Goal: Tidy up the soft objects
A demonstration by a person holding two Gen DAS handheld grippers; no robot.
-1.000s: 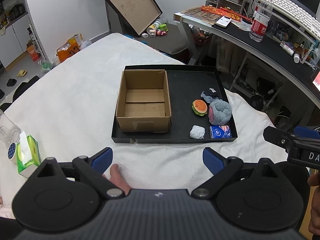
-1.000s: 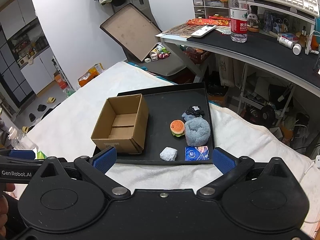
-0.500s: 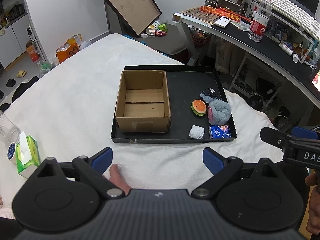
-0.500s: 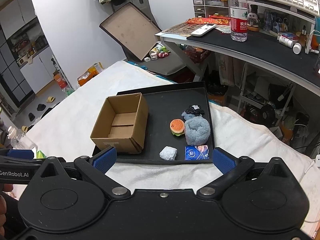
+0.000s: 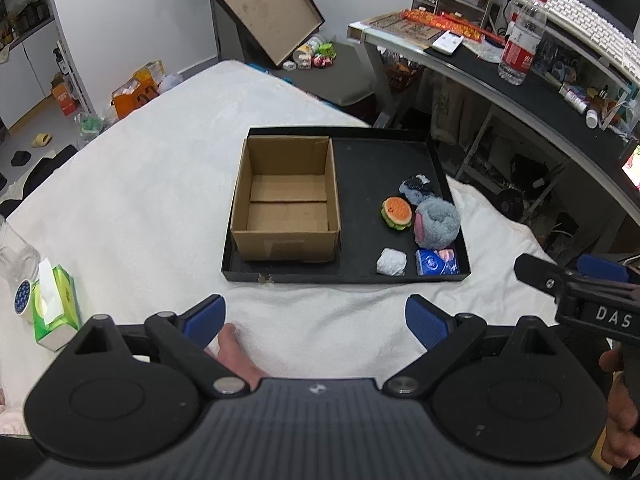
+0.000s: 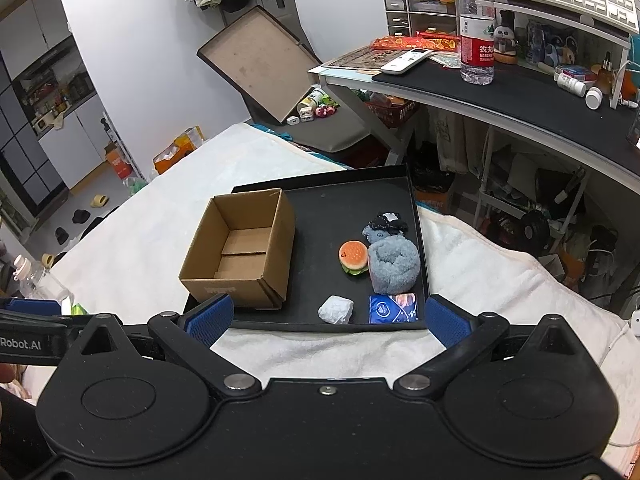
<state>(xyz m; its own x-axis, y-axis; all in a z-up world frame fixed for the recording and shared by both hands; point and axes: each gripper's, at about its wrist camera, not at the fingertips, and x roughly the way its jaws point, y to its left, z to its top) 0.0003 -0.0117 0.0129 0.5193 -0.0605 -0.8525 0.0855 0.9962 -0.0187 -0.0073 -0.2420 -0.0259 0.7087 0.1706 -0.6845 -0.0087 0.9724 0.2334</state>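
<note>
Left wrist view is showing the left hand-held gripper (image 5: 314,322) hovering over a white towel (image 5: 132,200), jaws spread wide and holding nothing; the right hand-held gripper (image 6: 326,316) is likewise gaping empty, just short of the black tray (image 6: 352,196). Lettering "DAS" is showing on the right tool's body, and "Robot.AI" on the left tool in the right wrist view. One open cardboard box (image 5: 286,204) is sitting in the tray's left half, empty, touching the front wall. Five soft things are lying in the right half: a burger toy (image 5: 397,213), a grey plush (image 5: 437,224) touching it, a dark fuzzy piece (image 5: 416,189) behind, a white wad (image 5: 392,262) and a blue tissue pack (image 5: 436,262) against the front edge. Bare tray floor is lying between box and toys. A water bottle (image 6: 476,28) with a red label in Chinese characters is standing on the worktop (image 6: 500,96).
</note>
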